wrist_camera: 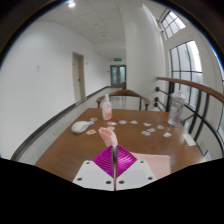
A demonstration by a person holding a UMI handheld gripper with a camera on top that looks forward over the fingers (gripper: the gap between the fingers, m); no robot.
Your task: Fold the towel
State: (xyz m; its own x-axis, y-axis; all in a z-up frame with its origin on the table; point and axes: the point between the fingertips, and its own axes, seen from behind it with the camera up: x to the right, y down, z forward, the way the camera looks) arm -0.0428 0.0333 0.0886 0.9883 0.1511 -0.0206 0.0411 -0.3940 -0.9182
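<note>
My gripper (113, 168) is held above the near end of a brown wooden table (70, 150). Its two magenta pads (103, 165) are pressed together, with only a thin line between them. A narrow strip of pale pink towel (110, 140) comes out from between the fingertips and runs ahead towards the middle of the table. The rest of the towel is hidden behind the fingers.
On the table beyond the fingers stand a pink bottle (106, 108), a white rounded object (80, 126), small scattered items (150, 130) and a clear cup (178, 108). A wooden railing (190, 85) runs along the right. A corridor lies beyond.
</note>
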